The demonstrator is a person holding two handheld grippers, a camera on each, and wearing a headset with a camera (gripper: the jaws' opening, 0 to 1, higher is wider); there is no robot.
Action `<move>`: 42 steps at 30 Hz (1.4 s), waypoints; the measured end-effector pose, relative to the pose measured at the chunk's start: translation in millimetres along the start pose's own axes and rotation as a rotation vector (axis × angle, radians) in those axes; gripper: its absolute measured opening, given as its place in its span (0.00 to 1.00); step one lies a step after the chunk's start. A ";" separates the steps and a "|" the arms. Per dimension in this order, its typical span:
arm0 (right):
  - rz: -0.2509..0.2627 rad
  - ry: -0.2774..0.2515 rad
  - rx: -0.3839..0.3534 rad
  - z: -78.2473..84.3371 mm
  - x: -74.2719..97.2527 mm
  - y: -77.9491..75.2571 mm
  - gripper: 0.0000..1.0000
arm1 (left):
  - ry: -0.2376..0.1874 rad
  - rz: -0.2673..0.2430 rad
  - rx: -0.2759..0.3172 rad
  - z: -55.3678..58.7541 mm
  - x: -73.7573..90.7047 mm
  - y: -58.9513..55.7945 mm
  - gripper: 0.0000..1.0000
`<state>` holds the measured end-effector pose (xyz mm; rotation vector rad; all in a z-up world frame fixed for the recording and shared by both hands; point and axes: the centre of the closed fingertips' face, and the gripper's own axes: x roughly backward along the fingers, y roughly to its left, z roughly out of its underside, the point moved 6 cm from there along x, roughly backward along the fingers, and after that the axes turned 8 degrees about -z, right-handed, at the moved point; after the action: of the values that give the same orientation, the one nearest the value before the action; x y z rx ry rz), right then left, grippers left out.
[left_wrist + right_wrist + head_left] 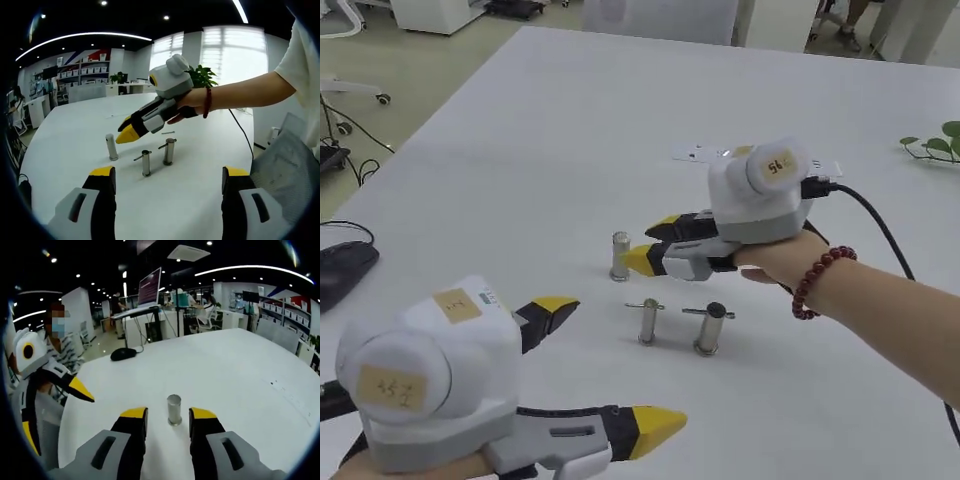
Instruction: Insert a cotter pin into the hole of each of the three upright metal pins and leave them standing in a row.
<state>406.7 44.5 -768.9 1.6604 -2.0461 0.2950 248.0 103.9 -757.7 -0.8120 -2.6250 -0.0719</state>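
Steel-grey and bare, the first metal pin [620, 255] [174, 410] stood upright on the white table [570, 130], at the left end of a loose row as seen in the head view. In the right gripper view it rose just ahead of the two yellow-tipped jaws, in line with the gap between them and apart from both tips. The right gripper [650, 242] was carried in a hand [775, 262] wearing a red bead bracelet [820, 280]. Its jaws were parted narrowly, somewhat wider than the pin, and held nothing. In the head view its lower tip lay just beside the pin's right side. The second metal pin [647, 325] and the third metal pin [710, 333] stood near, closer to the person. A cotter pin [642, 304] lay crosswise through the top of the second, and another [703, 312] through the top of the third. The left gripper [610, 365] [169, 175] hovered well apart from the row, low and to the left, with its jaws spread wide and empty. In the left gripper view all three pins stood beyond its tips. A black mouse [340, 265] lay at the table's left edge, and a green plant [935, 145] at its far right.
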 end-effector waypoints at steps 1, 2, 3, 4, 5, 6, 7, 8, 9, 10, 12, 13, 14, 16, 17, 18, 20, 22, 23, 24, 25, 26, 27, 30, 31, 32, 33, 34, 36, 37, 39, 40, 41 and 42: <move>0.002 -0.002 0.005 -0.1 -1.5 -1.0 0.34 | -0.002 0.000 -0.001 -0.1 -0.1 0.3 0.89; 0.003 -0.002 0.007 0.1 -2.8 -2.0 0.34 | -0.003 -0.001 -0.002 -0.2 -0.2 0.6 0.89; 0.001 -0.003 0.006 0.6 -5.0 -3.0 0.34 | -0.003 -0.001 -0.001 -0.1 -0.3 1.0 0.89; -0.001 -0.006 0.002 1.1 -6.3 -3.3 0.34 | -0.002 -0.001 0.001 0.1 -0.3 1.1 0.90; -0.004 -0.010 0.000 1.7 -8.4 -3.8 0.33 | -0.002 0.000 0.002 0.2 -0.3 1.2 0.90; -0.005 -0.012 -0.004 2.1 -9.7 -4.3 0.33 | -0.003 0.001 0.003 0.2 -0.2 1.2 0.91; -0.010 -0.016 -0.014 2.5 -12.0 -4.8 0.33 | -0.004 0.003 0.006 0.0 -0.2 1.2 0.91; -0.012 -0.018 -0.019 2.8 -13.5 -5.1 0.32 | -0.008 0.004 0.014 -0.6 -0.2 1.1 0.91; -0.015 -0.022 -0.019 2.8 -14.9 -5.3 0.31 | -0.011 0.006 0.018 -0.9 -0.2 0.9 0.92; -0.018 -0.024 -0.016 2.7 -17.1 -5.5 0.30 | -0.014 0.006 0.021 -1.3 -0.2 1.0 0.93; -0.022 -0.024 -0.004 1.9 -20.0 -6.0 0.28 | -0.007 0.004 0.019 -0.3 0.0 1.5 0.94; -0.023 -0.026 0.000 1.3 -21.0 -6.4 0.28 | -0.001 0.004 0.018 0.4 0.2 1.7 0.94; -0.030 -0.031 0.007 0.5 -22.4 -6.4 0.27 | -0.001 0.003 0.019 0.7 0.3 2.0 0.94; -0.029 -0.031 0.007 0.2 -25.0 -7.1 0.26 | -0.003 0.004 0.025 0.7 0.3 2.3 0.94; -0.030 -0.029 0.008 0.6 -26.7 -7.4 0.26 | -0.003 0.004 0.026 0.7 0.3 2.3 0.94; -0.030 -0.029 0.008 0.8 -27.2 -7.5 0.25 | -0.003 0.004 0.027 0.7 0.2 2.5 0.94; -0.026 -0.027 0.007 1.8 -28.9 -8.5 0.24 | -0.004 0.007 0.030 0.5 0.0 2.4 0.94; -0.026 -0.025 0.009 2.5 -29.9 -8.7 0.23 | -0.005 0.007 0.033 0.3 -0.1 2.4 0.94; -0.026 -0.021 0.009 3.4 -31.2 -10.6 0.22 | -0.002 0.007 0.032 0.7 -0.2 2.5 0.94; -0.024 -0.020 0.010 4.0 -31.9 -11.9 0.22 | -0.001 0.007 0.031 0.8 -0.2 2.5 0.94; -0.024 -0.021 0.008 4.6 -32.7 -12.7 0.21 | 0.000 0.007 0.031 0.9 -0.4 2.4 0.94; -0.025 -0.019 0.006 5.1 -33.4 -13.0 0.20 | 0.001 0.007 0.033 1.0 -0.5 2.4 0.93; -0.022 -0.015 0.004 6.1 -34.7 -15.0 0.20 | 0.000 0.007 0.036 0.9 -0.6 2.5 0.93; -0.024 -0.017 0.000 7.0 -36.7 -17.8 0.17 | -0.003 0.007 0.042 0.9 -1.0 2.7 0.93; -0.023 -0.017 0.002 6.9 -36.8 -17.6 0.16 | 0.001 0.006 0.042 1.3 -1.2 2.8 0.93; -0.022 -0.015 0.009 6.8 -36.6 -17.1 0.16 | 0.006 0.006 0.039 1.9 -1.3 2.6 0.93; -0.021 -0.015 0.010 6.8 -36.3 -16.5 0.16 | 0.009 0.007 0.039 2.3 -1.5 2.5 0.92; -0.021 -0.014 0.007 6.9 -36.1 -16.3 0.16 | 0.010 0.008 0.039 2.4 -1.5 2.1 0.92; -0.020 -0.015 0.005 7.1 -35.4 -15.7 0.16 | 0.009 0.008 0.039 2.3 -1.6 1.6 0.92; -0.020 -0.014 0.005 7.1 -35.4 -15.6 0.16 | 0.009 0.008 0.039 2.3 -1.6 1.5 0.92; -0.017 -0.013 0.005 7.2 -35.1 -15.7 0.15 | 0.009 0.010 0.038 2.4 -1.6 0.9 0.92; -0.016 -0.011 0.010 7.3 -35.0 -15.9 0.15 | 0.009 0.009 0.037 2.6 -1.5 0.8 0.92; -0.016 -0.010 0.010 7.2 -35.0 -16.0 0.15 | 0.009 0.009 0.037 2.7 -1.4 0.8 0.92; -0.015 -0.010 0.009 7.4 -35.0 -16.0 0.15 | 0.009 0.008 0.041 2.7 -1.1 0.9 0.91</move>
<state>425.4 67.3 -794.7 1.6848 -2.0418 0.2925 248.3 104.6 -760.7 -0.8065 -2.6056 -0.0199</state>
